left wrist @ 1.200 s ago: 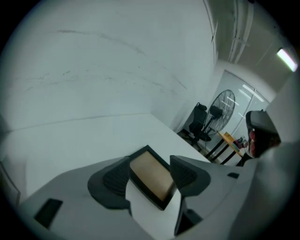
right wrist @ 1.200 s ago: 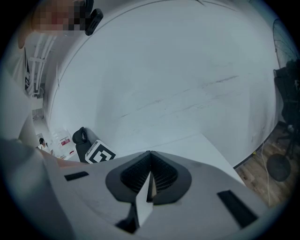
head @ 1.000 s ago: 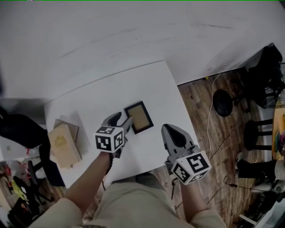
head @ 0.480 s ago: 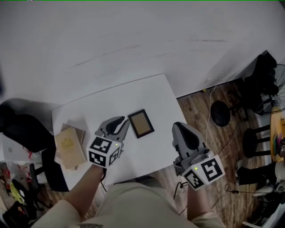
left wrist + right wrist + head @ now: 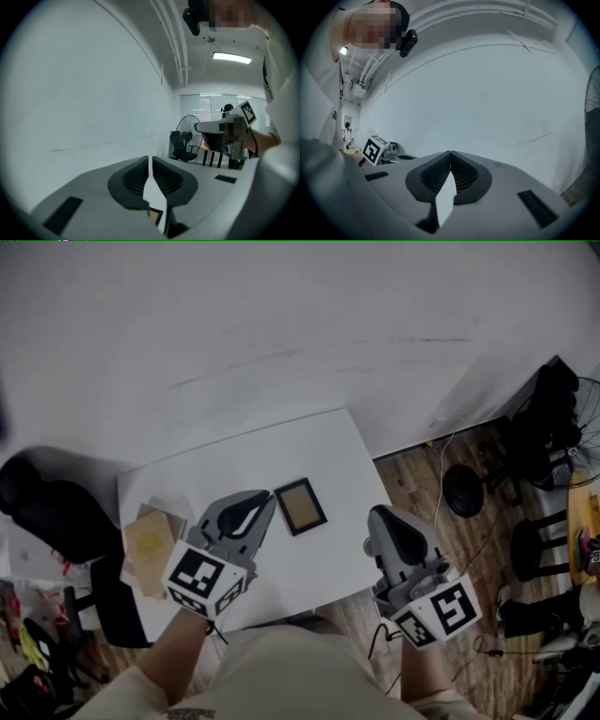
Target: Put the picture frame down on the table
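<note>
A small picture frame [image 5: 300, 506] with a black border and a tan middle lies flat on the white table [image 5: 328, 442], near its middle. My left gripper [image 5: 269, 496] sits just left of the frame, apart from it, jaws together with only a thin slit and nothing between them. In the left gripper view [image 5: 150, 160] a corner of the frame [image 5: 155, 217] shows low between the jaws. My right gripper [image 5: 374, 515] hangs over the table's right front edge, right of the frame, shut and empty. It faces the white wall in the right gripper view [image 5: 450, 153].
A tan book [image 5: 150, 547] on a small stack lies at the table's left end. A black chair [image 5: 47, 507] stands left of the table. On the wooden floor to the right are a black stool [image 5: 461, 489], a cable and a fan [image 5: 187, 136].
One second ago my left gripper's jaws were at the frame's left edge. They have since drawn back toward me, leaving the frame flat. The right gripper also pulled back slightly.
</note>
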A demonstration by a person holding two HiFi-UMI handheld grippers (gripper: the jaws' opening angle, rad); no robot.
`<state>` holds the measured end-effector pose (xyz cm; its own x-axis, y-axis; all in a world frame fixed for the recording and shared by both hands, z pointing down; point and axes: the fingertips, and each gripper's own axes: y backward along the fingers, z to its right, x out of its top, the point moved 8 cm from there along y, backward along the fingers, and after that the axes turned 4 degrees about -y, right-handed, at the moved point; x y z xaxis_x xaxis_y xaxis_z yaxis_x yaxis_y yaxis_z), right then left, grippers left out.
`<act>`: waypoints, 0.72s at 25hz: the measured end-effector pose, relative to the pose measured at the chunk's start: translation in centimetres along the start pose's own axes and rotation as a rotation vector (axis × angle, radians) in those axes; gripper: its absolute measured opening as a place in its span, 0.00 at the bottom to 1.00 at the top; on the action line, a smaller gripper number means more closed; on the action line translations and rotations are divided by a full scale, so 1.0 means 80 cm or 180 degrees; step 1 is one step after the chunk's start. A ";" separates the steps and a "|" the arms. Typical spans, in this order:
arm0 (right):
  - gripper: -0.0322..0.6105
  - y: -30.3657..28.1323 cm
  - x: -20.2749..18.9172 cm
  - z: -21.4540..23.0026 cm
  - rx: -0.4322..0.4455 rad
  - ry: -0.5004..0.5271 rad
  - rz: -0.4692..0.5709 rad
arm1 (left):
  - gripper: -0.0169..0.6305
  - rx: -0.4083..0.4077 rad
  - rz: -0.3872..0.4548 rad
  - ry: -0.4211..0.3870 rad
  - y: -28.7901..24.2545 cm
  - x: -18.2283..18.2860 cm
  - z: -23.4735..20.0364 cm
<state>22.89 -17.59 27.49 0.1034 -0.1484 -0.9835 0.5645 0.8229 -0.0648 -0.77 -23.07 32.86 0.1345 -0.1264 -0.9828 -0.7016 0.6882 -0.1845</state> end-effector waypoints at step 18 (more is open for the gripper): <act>0.09 0.010 -0.075 -0.012 0.0007 -0.0043 -0.0567 | 0.06 -0.0058 -0.0281 -0.0019 0.035 -0.055 0.020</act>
<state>21.96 -15.54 33.16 0.0125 -0.2991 -0.9541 0.5768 0.7817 -0.2374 -2.19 -19.45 36.70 0.2005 -0.1815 -0.9627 -0.6995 0.6615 -0.2704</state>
